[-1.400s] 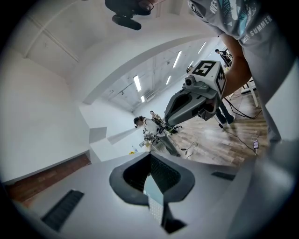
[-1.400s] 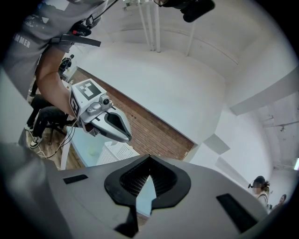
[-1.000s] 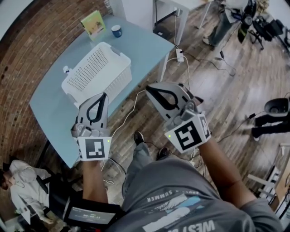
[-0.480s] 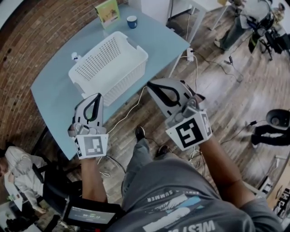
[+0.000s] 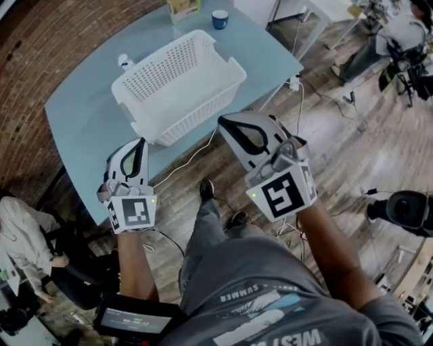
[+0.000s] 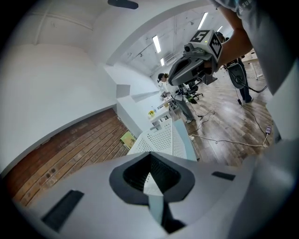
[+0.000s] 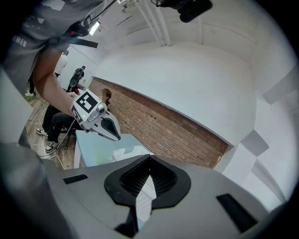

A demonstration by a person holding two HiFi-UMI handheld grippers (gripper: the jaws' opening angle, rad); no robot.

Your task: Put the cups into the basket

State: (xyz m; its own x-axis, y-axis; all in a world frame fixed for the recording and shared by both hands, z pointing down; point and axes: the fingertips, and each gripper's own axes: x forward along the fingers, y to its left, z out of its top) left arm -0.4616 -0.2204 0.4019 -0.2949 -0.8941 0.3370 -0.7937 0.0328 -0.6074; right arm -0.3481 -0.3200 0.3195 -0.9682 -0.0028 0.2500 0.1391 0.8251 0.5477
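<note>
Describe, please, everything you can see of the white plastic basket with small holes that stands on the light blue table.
The white plastic basket is rectangular and open-topped, with a thick rim and rows of small holes through its walls and floor. It stands upright, turned diagonally, close to the near edge of the light blue table. Nothing shows inside it, and only the table touches it.

Surroundings, head view: furniture, cabling and two bystanders.
Light-blue table (image 5: pixel 88 115) at 11 o'clock, against a brick wall (image 5: pixel 40 47); a yellow-green card (image 5: pixel 184 7) sits on its far end at 12. A white cable (image 5: pixel 184 164) lies on the wooden floor (image 5: pixel 352 155) beside the table's near edge; power strip (image 5: pixel 294 82) at 1. Seated person (image 5: pixel 20 236) at 8, another (image 5: pixel 399 34) at 2.
</note>
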